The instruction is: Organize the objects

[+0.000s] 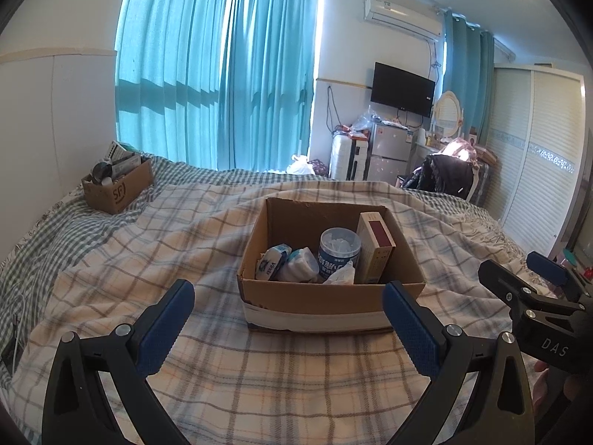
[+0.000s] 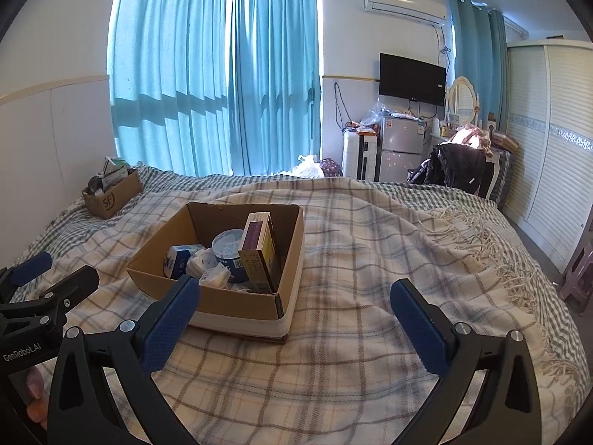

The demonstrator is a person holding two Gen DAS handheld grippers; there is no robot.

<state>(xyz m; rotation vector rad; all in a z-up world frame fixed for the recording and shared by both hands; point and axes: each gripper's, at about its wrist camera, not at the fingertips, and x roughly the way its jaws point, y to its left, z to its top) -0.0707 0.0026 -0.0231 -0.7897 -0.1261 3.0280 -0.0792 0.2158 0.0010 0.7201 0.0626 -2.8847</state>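
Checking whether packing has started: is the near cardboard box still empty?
No, the near cardboard box already holds a round tub, an upright carton and wrapped packets.

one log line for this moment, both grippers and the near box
left gripper: open, empty | right gripper: open, empty | near box: on plaid blanket, holds items

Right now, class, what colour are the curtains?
Turquoise blue curtains; clearest in the right wrist view.

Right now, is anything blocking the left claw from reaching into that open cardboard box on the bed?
Nothing visible does. The left claw hovers open just short of the cardboard box, with only bare plaid blanket between them.
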